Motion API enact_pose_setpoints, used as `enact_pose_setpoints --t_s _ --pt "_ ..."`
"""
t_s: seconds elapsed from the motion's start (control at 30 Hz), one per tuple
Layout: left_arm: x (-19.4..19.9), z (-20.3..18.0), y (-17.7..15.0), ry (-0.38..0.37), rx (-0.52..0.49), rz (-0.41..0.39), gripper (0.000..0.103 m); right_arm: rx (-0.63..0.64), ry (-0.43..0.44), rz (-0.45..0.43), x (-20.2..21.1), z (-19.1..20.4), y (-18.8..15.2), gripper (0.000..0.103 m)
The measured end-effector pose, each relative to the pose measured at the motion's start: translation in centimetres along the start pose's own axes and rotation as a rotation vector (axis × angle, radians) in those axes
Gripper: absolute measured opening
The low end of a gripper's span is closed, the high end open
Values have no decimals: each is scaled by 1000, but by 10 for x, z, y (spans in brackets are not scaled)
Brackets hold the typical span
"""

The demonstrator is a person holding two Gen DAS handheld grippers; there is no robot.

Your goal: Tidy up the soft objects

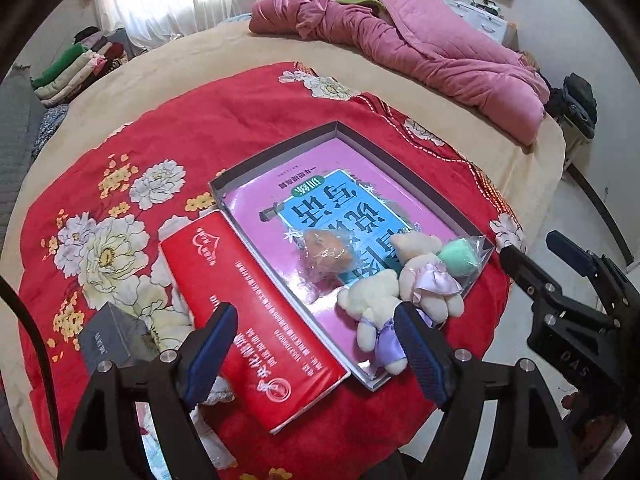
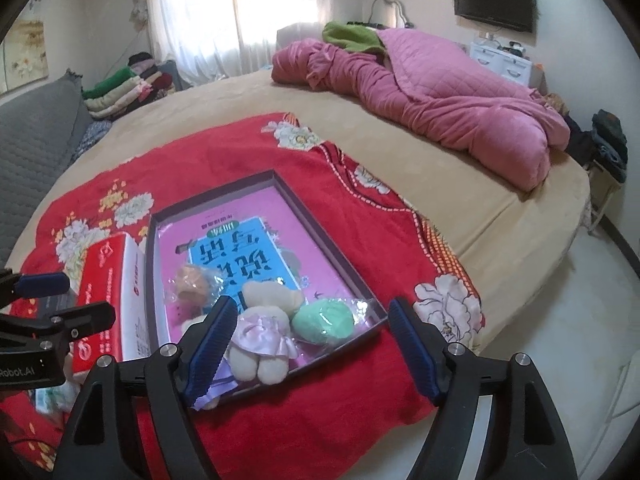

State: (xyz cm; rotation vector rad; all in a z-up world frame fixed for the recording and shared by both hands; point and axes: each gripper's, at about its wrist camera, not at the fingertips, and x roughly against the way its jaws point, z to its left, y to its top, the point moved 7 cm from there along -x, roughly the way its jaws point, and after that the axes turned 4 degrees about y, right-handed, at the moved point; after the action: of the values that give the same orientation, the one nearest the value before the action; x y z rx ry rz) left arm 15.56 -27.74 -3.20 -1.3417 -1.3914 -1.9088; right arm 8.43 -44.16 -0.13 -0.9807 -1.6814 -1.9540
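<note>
While both grippers' fingers (image 1: pixel 216 344) gape wide w/ nothing held, I see bears (image 1: pixel 376 304) in tray (image 1: pixel 276 148) just beyond.

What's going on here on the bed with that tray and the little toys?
A person is tidying soft toys into a shallow tray lying on a red blanket. Two small bears, an orange toy and a green toy, both bagged, already sit in it. Both tongs, left and right, are open and hold nothing, hovering over the tray's near end. A red box lies beside the tray.
</note>
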Motion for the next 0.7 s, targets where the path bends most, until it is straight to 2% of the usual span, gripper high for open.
enact_pose_setpoints --t_s 0.3,0.7 --pt "24 9 -9 19 17 -35 80 -60 39 -50 26 3 10 80" --pt "55 14 -25 18 24 -66 80 -39 57 -93 59 23 18 80"
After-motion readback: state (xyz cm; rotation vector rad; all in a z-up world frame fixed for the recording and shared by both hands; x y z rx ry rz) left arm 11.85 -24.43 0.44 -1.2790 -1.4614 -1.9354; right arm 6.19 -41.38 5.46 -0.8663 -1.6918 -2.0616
